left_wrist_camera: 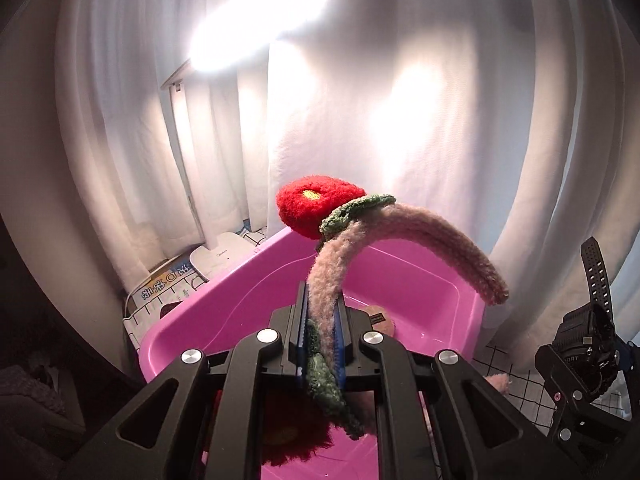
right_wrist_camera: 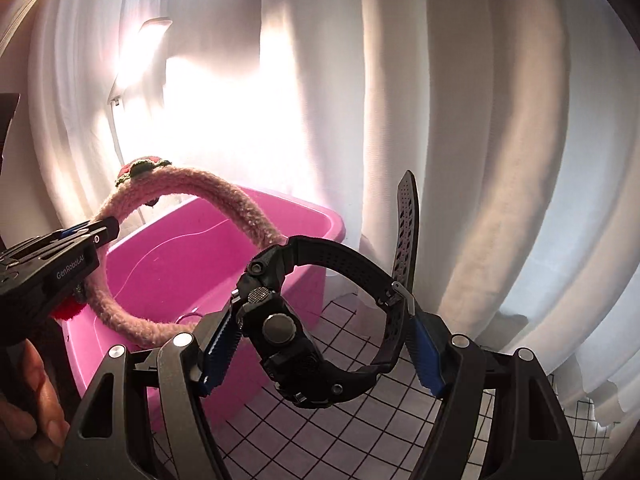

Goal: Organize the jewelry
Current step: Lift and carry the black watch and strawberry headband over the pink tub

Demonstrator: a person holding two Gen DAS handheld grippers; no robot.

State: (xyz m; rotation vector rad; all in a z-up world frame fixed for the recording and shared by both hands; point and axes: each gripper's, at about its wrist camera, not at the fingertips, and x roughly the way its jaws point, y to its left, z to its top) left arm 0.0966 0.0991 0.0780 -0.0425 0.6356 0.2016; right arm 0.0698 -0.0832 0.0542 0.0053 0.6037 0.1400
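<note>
My left gripper point(left_wrist_camera: 322, 308) is shut on a fuzzy pink headband point(left_wrist_camera: 440, 240) with a red crochet flower point(left_wrist_camera: 316, 204) and green leaves. The band arches up over a pink plastic bin point(left_wrist_camera: 240, 280). A second red flower point(left_wrist_camera: 288, 440) hangs below the fingers. In the right wrist view my right gripper point(right_wrist_camera: 324, 320) holds a black sport watch point(right_wrist_camera: 280, 332) across its buckled strap loop, with the blue pads point(right_wrist_camera: 218, 348) pressing on both sides. The loose strap end sticks up. The left gripper point(right_wrist_camera: 106, 228) with the headband point(right_wrist_camera: 224, 196) is at the left of that view, over the bin point(right_wrist_camera: 180, 264).
A white desk lamp stands behind the bin, with its base point(left_wrist_camera: 224, 256) on the table and its head glaring above. White curtains close the back. A grid-patterned cloth point(right_wrist_camera: 340, 420) covers the table. A small brownish item point(left_wrist_camera: 380, 318) lies inside the bin. A hand point(right_wrist_camera: 36, 400) shows at lower left.
</note>
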